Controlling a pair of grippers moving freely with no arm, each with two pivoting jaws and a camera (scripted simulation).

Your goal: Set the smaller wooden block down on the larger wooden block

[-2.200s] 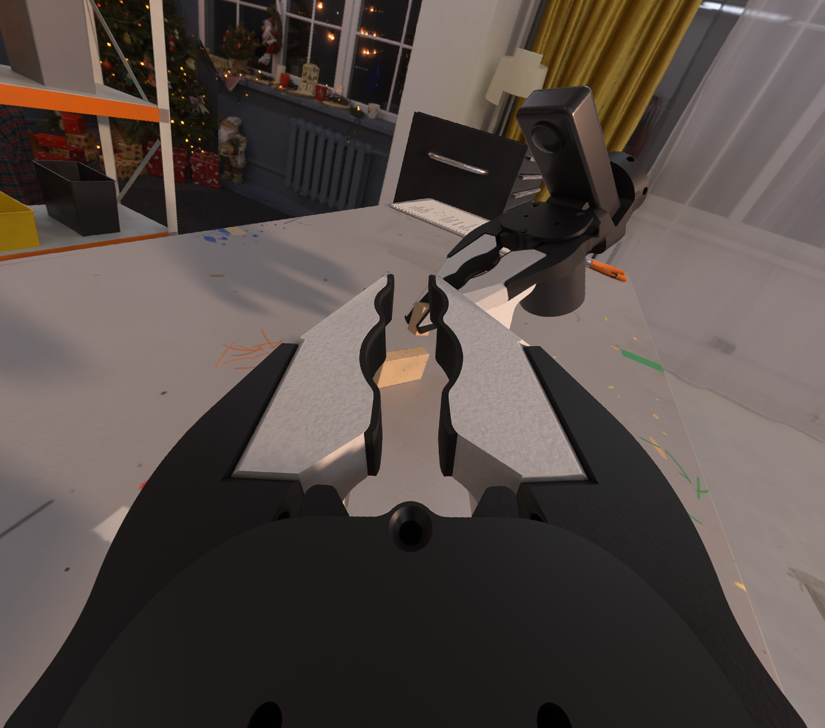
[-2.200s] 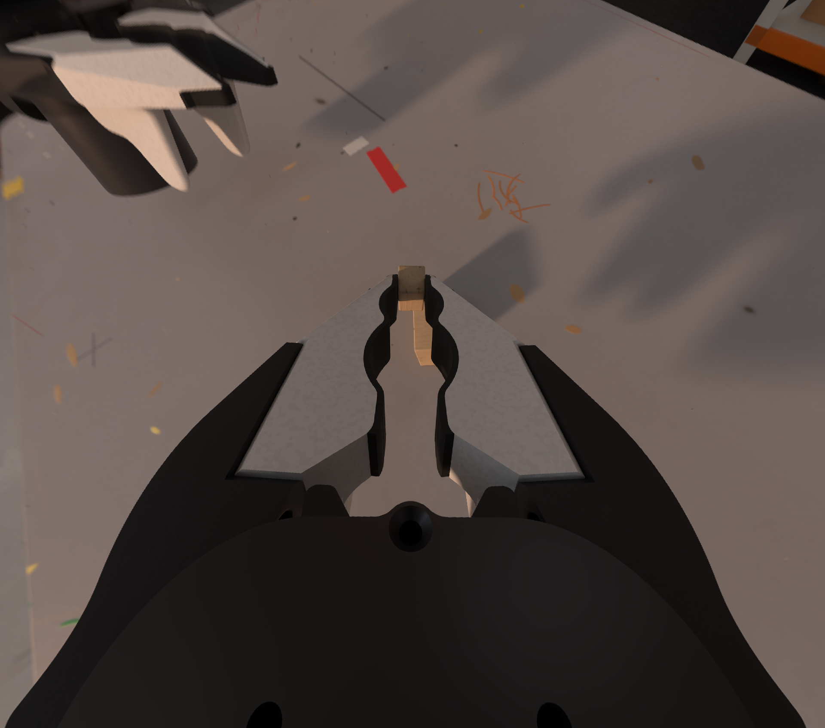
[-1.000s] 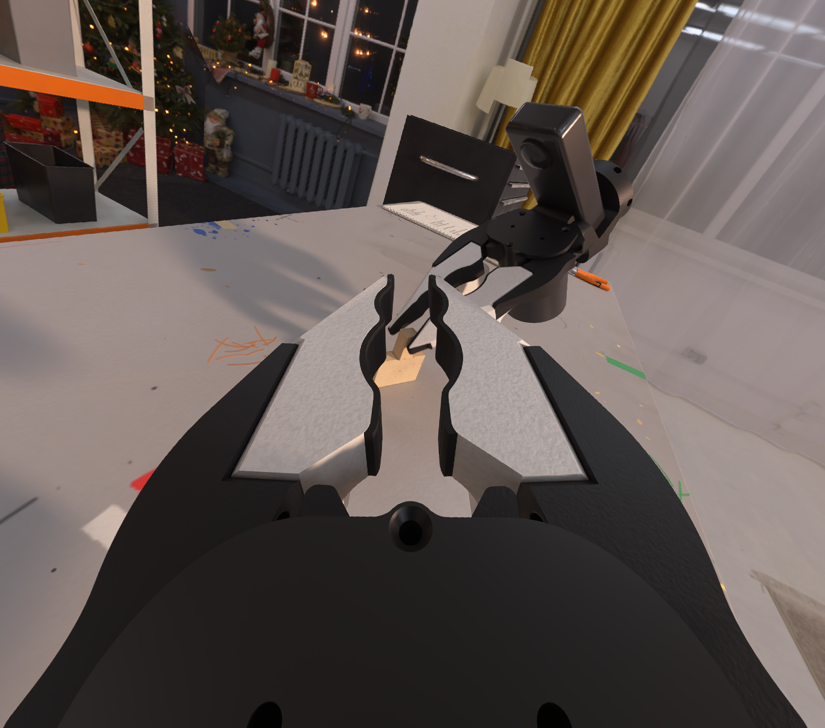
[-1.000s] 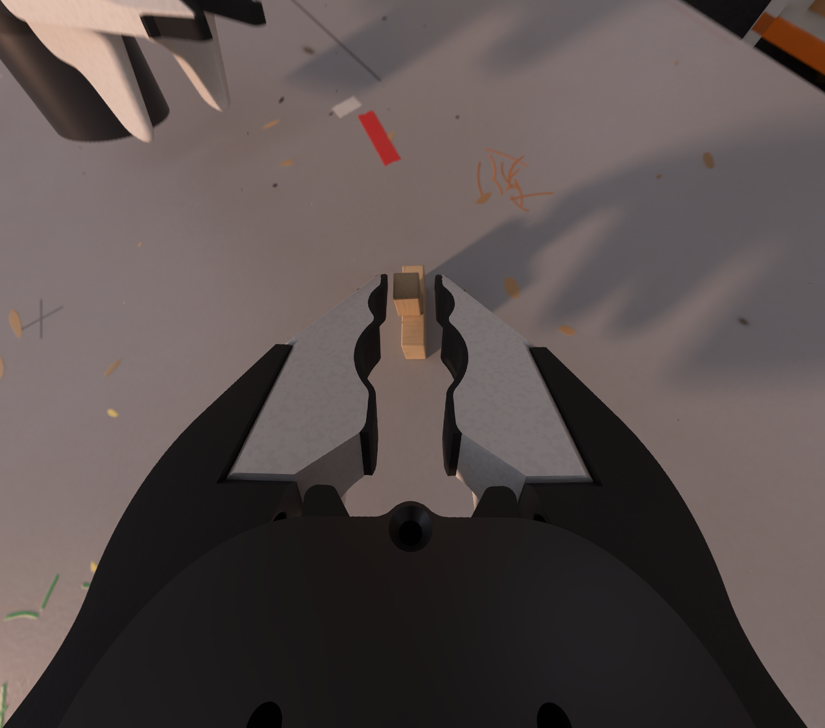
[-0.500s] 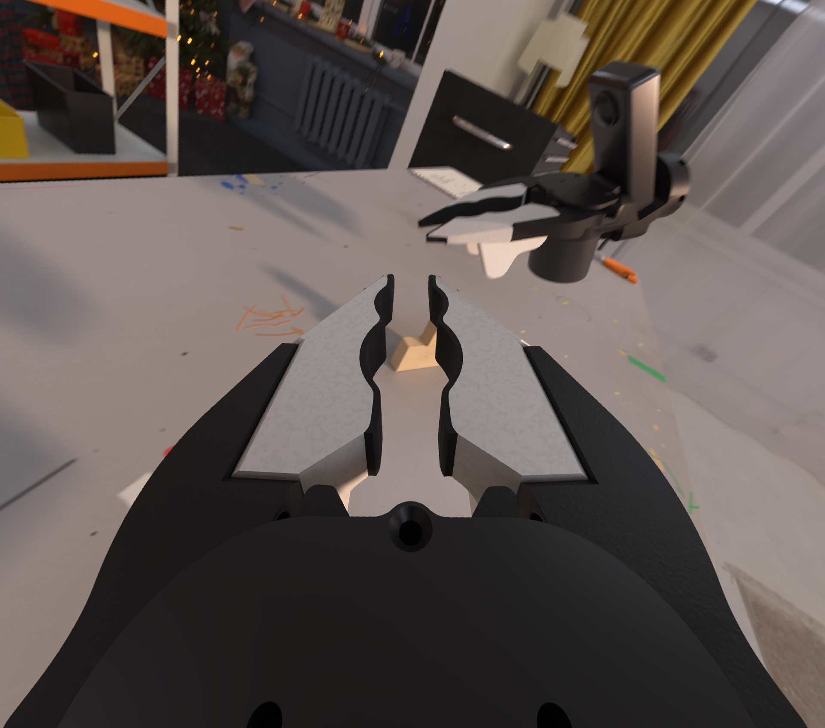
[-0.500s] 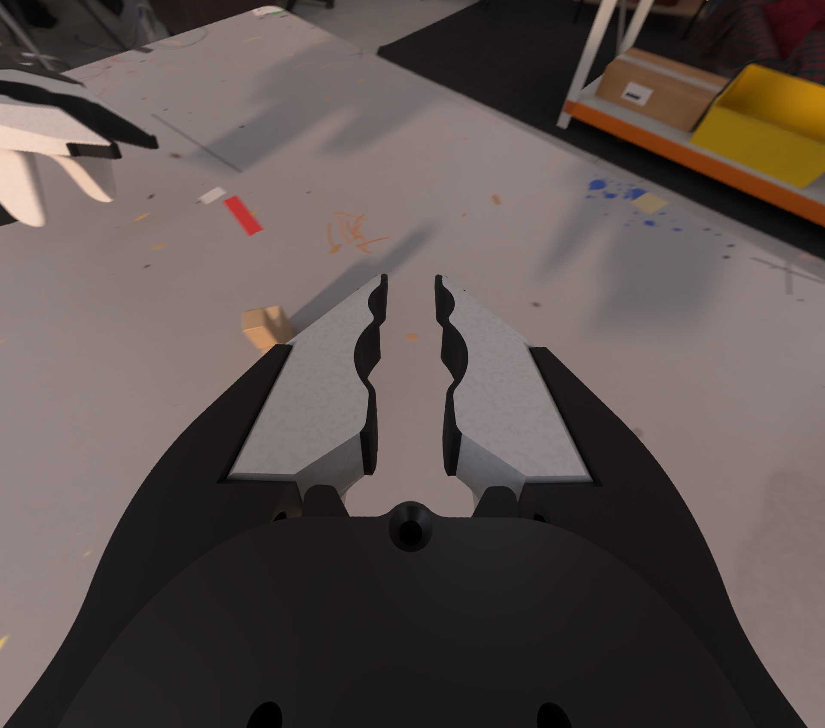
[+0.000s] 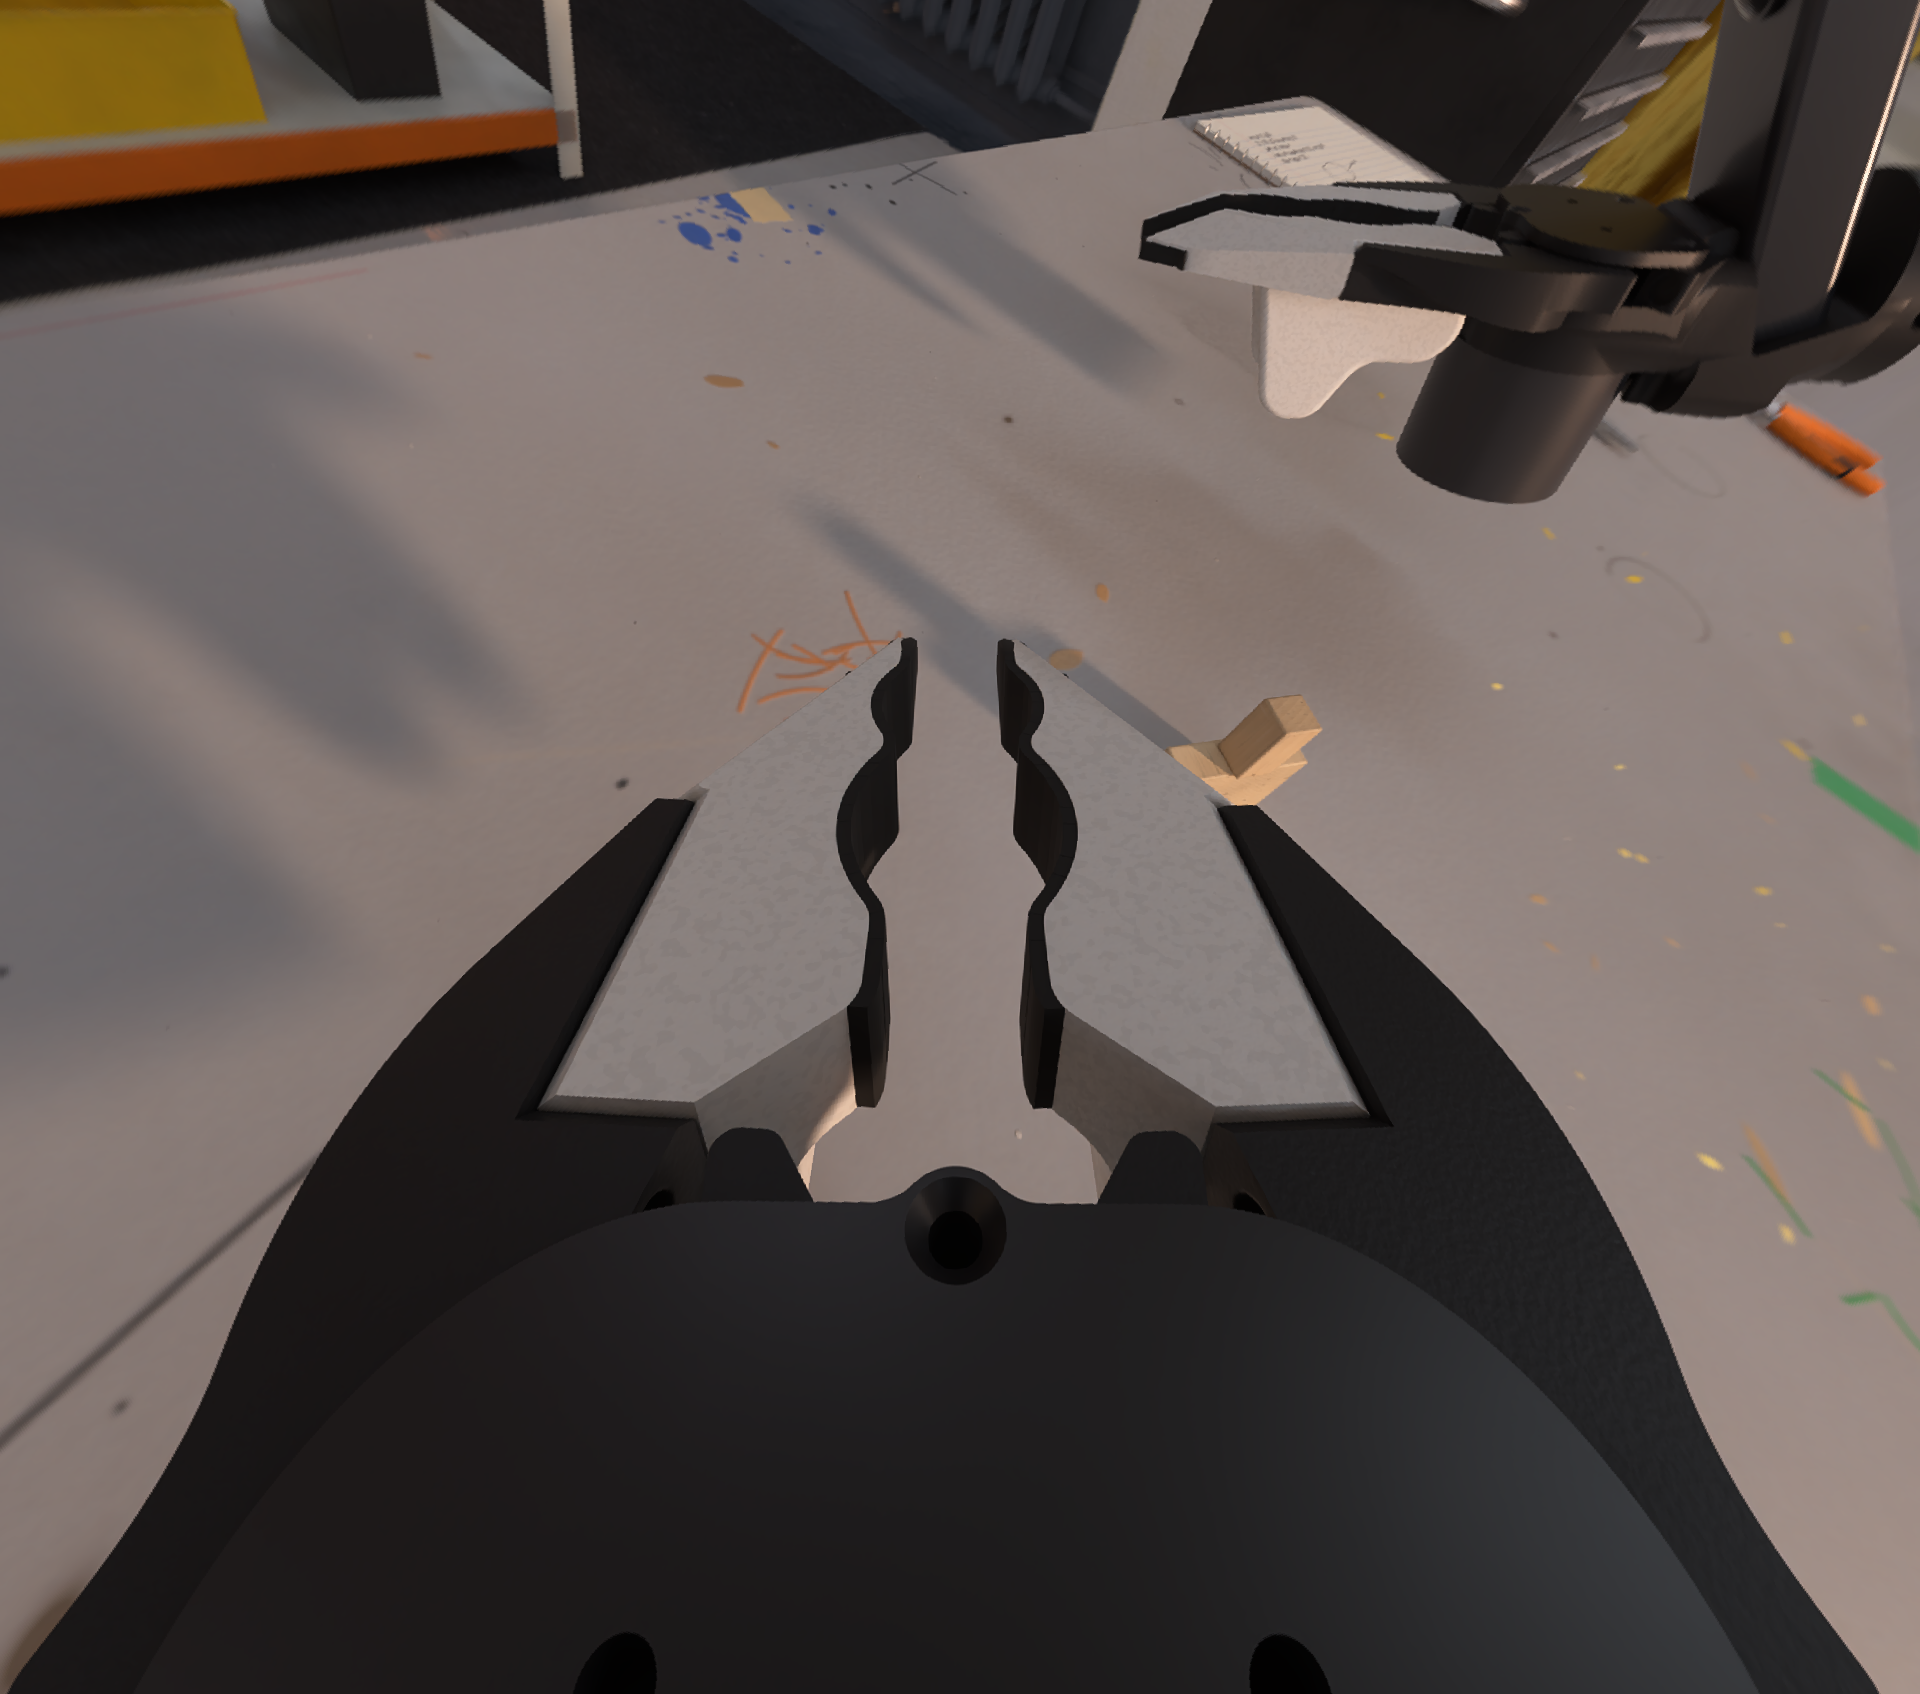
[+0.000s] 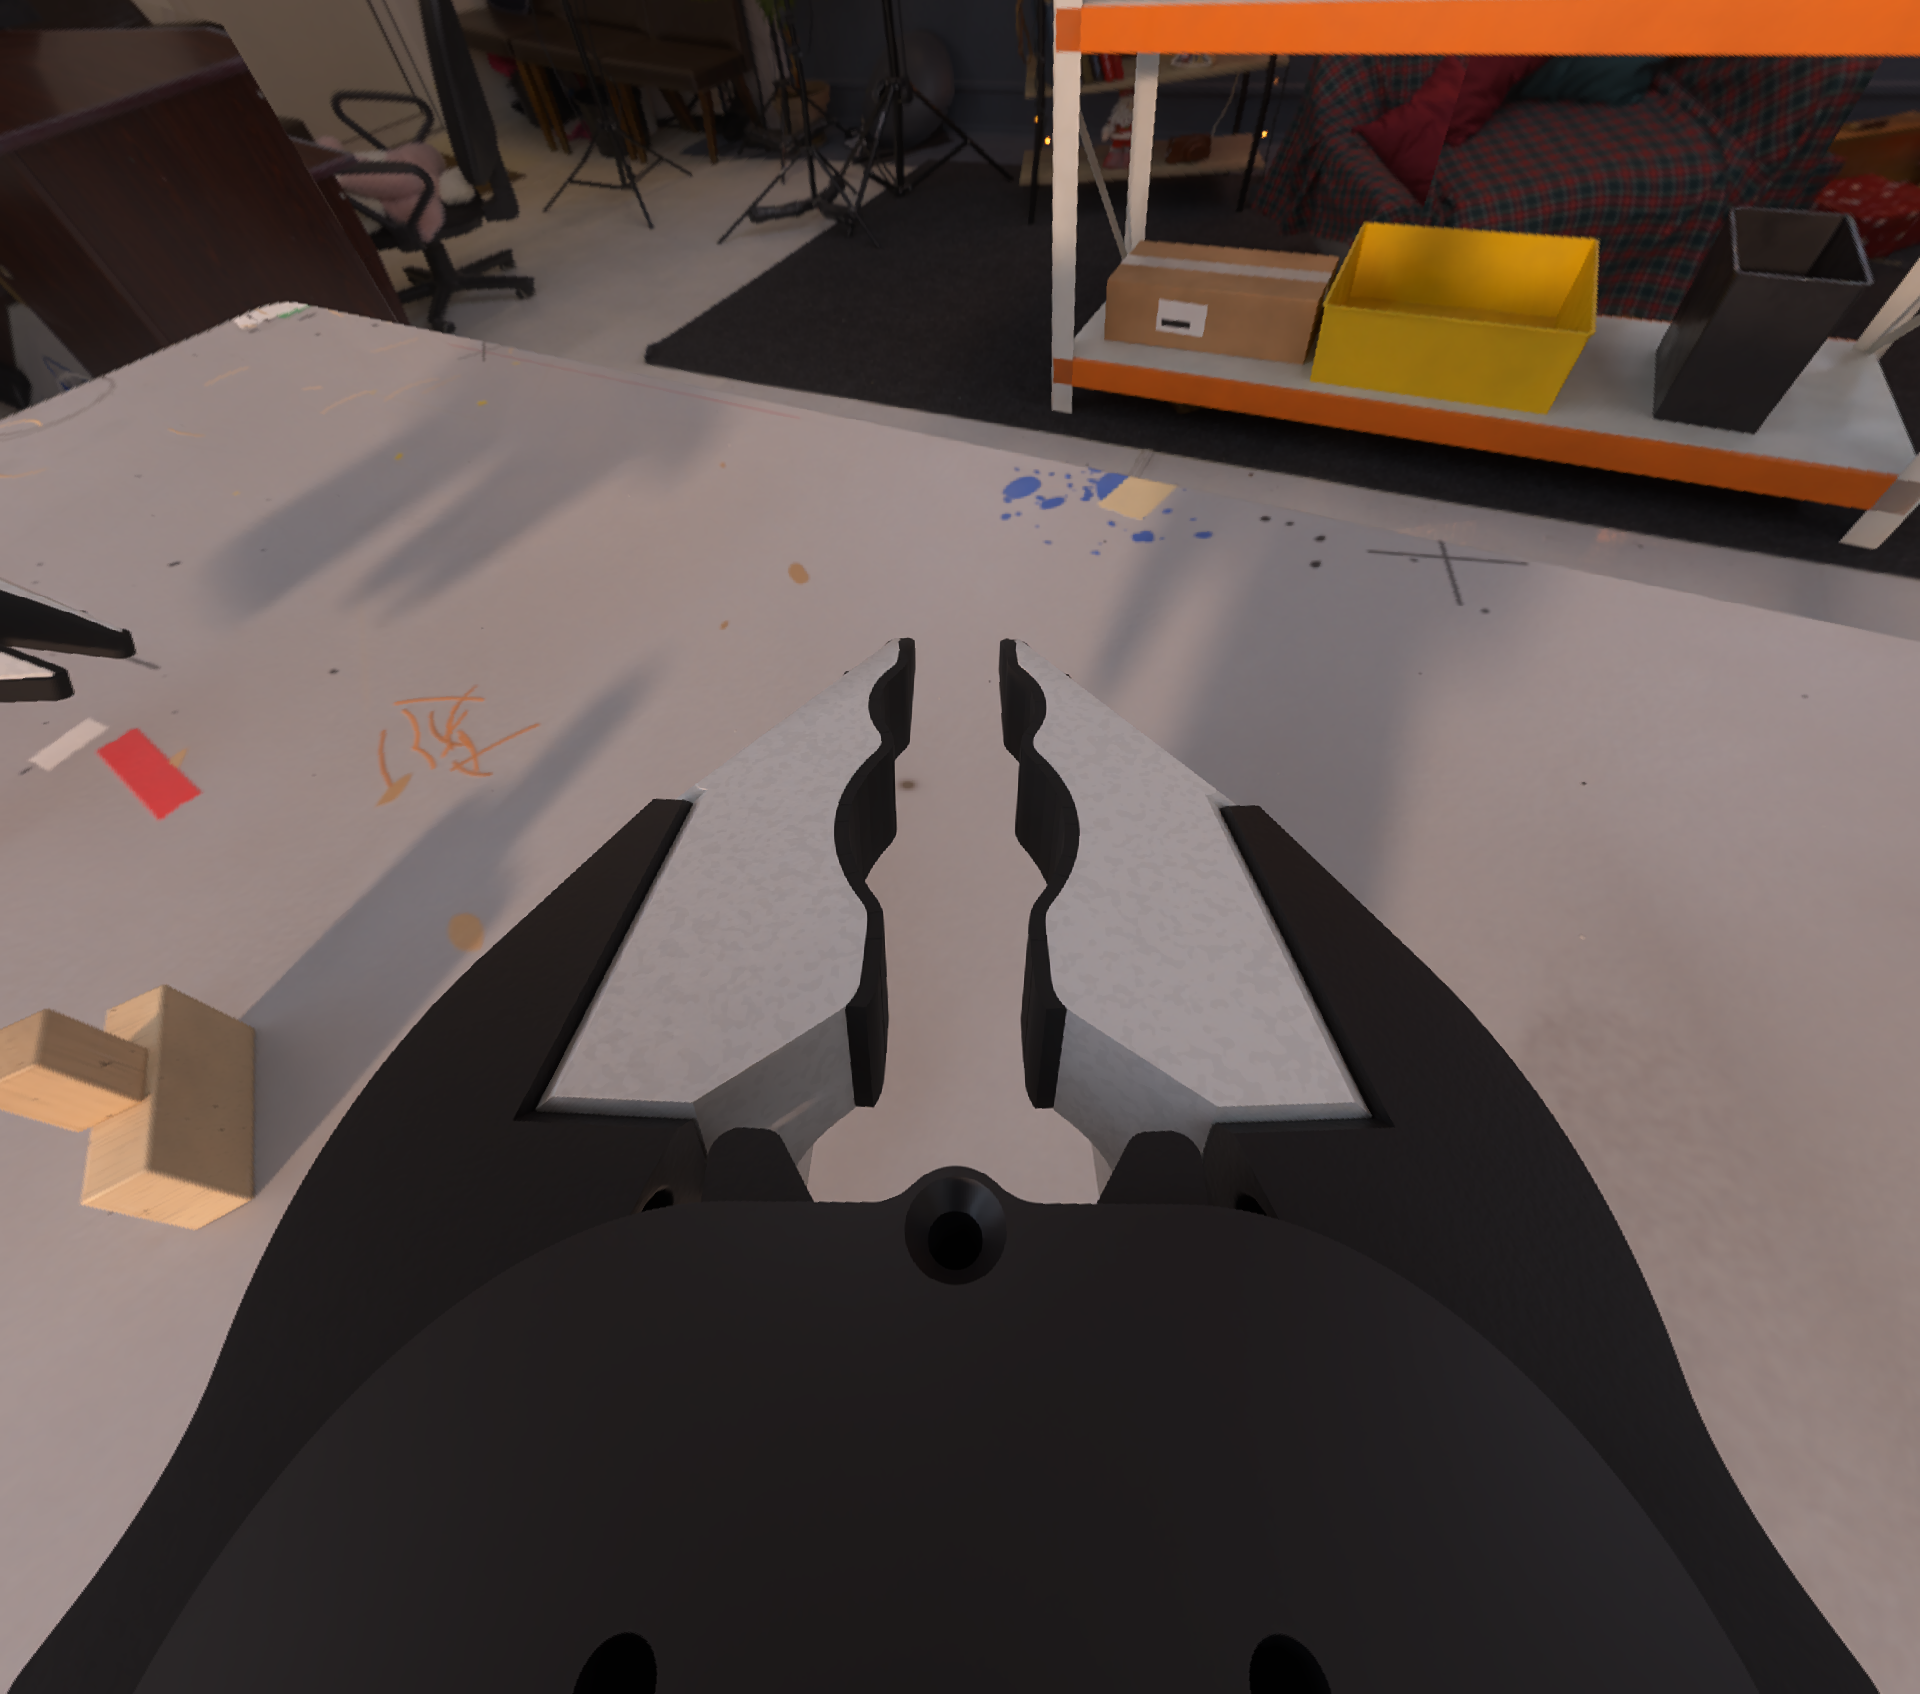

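The smaller wooden block (image 8: 62, 1068) lies across the top of the larger wooden block (image 8: 171, 1114) on the grey table and overhangs it to the left. Both sit at the lower left of the right wrist view, clear of my right gripper (image 8: 956, 652), which is open and empty. In the left wrist view the smaller block (image 7: 1273, 730) rests tilted on the larger block (image 7: 1210, 766), just right of my left gripper (image 7: 956, 652), which is open and empty. The right gripper (image 7: 1148, 247) hovers level at the upper right, away from the blocks. The left gripper's tips (image 8: 99, 665) show at the far left edge.
A notepad (image 7: 1299, 148) and an orange pen (image 7: 1818, 449) lie near the table's far corner. Red tape (image 8: 145, 771) is stuck to the table. Beyond the table edge stands an orange-rimmed shelf (image 8: 1455, 418) with a yellow bin (image 8: 1455, 325), a cardboard box (image 8: 1216, 299) and a black bin (image 8: 1756, 314).
My right gripper opened, left the smaller block on the larger one, then pulled back and swung away. My left gripper turned left, so the blocks now sit right of its fingers.
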